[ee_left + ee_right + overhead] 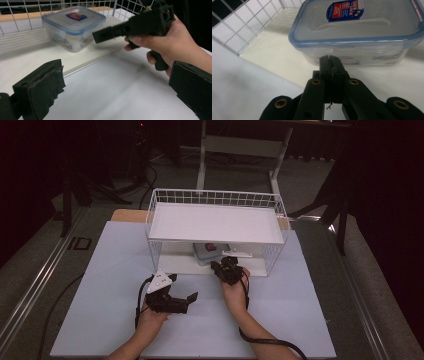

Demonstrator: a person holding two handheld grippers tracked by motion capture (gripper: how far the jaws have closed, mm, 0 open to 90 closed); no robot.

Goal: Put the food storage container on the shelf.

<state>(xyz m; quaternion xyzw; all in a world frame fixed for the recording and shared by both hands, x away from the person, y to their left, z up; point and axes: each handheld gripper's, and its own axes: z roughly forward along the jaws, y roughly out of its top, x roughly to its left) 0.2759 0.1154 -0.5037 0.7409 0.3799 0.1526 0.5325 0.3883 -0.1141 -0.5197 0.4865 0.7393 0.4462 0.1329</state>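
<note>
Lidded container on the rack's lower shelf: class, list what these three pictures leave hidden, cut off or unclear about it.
- High view: the container is largely covered by the rack's upper shelf.
- Right gripper view: the shut right gripper hides part of its front wall, and the frame edge cuts off its right end.
- Left gripper view: its contents are blurred behind the cloudy wall.
</note>
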